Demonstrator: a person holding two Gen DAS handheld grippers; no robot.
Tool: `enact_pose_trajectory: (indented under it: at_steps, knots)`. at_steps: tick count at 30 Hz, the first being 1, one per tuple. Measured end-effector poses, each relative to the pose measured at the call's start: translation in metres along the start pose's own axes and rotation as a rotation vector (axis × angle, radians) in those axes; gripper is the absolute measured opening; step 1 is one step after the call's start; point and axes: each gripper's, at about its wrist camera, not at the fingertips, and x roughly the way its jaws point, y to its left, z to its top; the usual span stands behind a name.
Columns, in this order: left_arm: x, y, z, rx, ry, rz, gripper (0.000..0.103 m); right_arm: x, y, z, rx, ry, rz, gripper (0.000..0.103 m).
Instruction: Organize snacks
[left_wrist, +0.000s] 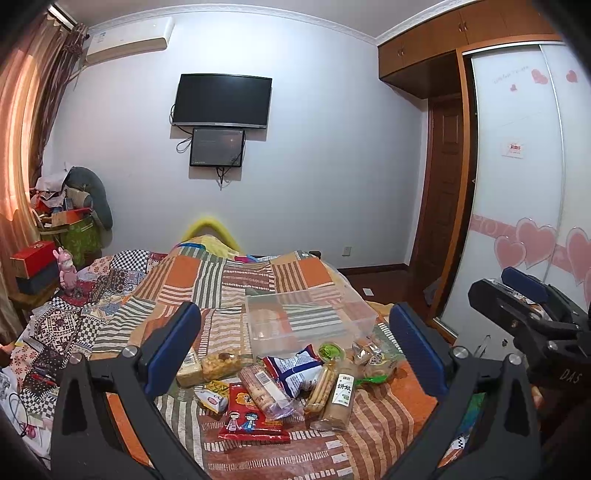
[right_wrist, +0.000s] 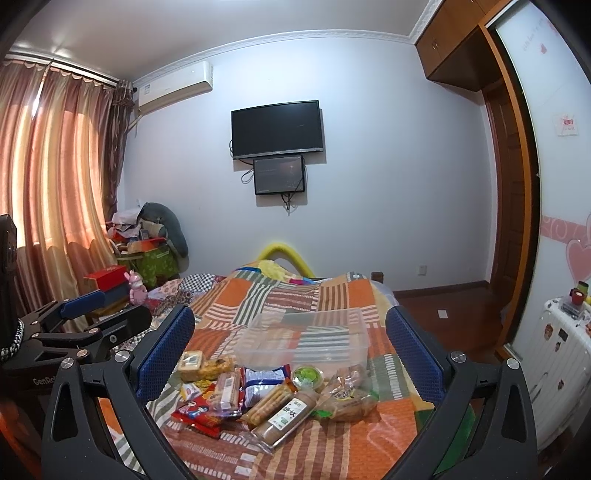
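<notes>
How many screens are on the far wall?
2: a large black TV mounted high on the wall, and a smaller monitor directly beneath it. Both look dark.

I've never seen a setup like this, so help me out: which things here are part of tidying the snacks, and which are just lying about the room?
Part of the job:
- clear plastic bin
- snack pile, including the red packet and the biscuit sleeve
- left hand-held gripper and right hand-held gripper, both open

Just lying about:
- wall TV
- pink toy
- red box
</notes>
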Motion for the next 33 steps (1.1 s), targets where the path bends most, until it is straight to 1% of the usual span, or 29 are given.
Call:
enact_pose_trajectory:
  at_steps: [12, 22, 33]
  knots:
    - [-0.0029, -0.001, -0.0002, 0.007, -0.014, 0.003, 0.103, 0.0002, 0.0004, -0.0001, 0.001, 0.0, 0.001, 0.103]
    - [-0.0066, 0.0001, 0.0008, 0.007, -0.041, 0.035, 0.103, 0.0009, 0.0014, -0.0004, 0.003, 0.001, 0.003, 0.103]
    - [-0.0038, -0.0015, -0.0013, 0.014, -0.039, 0.041, 0.103, 0.0045, 0.0033, -0.0013, 0.003, 0.008, 0.006, 0.103]
